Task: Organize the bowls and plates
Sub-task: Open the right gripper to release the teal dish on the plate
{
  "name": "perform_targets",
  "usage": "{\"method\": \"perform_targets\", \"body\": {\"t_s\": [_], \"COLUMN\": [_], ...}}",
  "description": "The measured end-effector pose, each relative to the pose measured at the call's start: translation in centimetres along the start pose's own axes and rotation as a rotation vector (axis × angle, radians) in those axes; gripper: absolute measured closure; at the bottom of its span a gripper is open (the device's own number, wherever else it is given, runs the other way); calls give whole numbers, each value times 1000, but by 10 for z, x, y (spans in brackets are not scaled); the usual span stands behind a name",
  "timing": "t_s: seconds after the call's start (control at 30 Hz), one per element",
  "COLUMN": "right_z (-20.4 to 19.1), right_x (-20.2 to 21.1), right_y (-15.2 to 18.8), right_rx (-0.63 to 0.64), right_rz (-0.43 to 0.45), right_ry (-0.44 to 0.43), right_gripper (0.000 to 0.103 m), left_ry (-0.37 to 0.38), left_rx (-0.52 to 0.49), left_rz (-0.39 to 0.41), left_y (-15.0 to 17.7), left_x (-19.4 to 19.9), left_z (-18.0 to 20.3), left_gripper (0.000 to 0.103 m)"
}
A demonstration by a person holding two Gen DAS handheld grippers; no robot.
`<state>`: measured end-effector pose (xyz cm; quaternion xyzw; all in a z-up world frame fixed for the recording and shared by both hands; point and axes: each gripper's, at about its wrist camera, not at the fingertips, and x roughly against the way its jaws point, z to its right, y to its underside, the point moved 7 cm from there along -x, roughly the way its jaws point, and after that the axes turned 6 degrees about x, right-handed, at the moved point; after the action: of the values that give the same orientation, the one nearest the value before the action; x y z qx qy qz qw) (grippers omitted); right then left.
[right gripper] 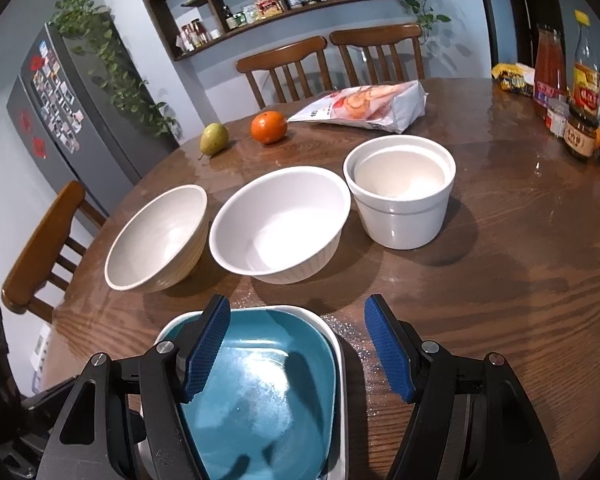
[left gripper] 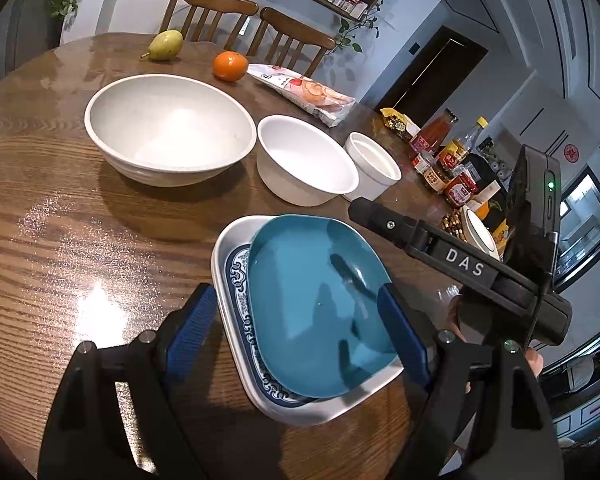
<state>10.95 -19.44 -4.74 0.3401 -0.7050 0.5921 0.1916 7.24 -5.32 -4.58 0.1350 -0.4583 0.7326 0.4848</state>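
Both hand-held grippers, left (left gripper: 296,328) and right (right gripper: 296,348), gape empty over the teal square plate (left gripper: 320,312). It sits skewed toward 3 o'clock on the white blue-patterned square plate (left gripper: 236,288) and may slide if nudged.

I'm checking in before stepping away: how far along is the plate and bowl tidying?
Done: the teal square plate sits nested in the white rectangular dish with blue pattern. In hand: nothing; the left gripper and right gripper hover open over that stack. Left: the large speckled bowl, ribbed white bowl and white ramekin stand separately, unstacked.
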Motion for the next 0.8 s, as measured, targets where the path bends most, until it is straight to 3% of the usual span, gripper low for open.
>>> {"method": "perform_targets", "body": {"t_s": [0.6, 0.8], "right_z": [-5, -9], "right_x": [-3, -3], "right_y": [3, 5], "right_rx": [15, 13], "right_rz": [-24, -29], "right_ry": [-23, -39], "right_gripper": [32, 32], "left_ry": [-10, 20], "left_rx": [0, 3], "left_rz": [9, -3], "left_y": [0, 2], "left_x": [0, 0], "left_z": [0, 3], "left_gripper": [22, 22]}}
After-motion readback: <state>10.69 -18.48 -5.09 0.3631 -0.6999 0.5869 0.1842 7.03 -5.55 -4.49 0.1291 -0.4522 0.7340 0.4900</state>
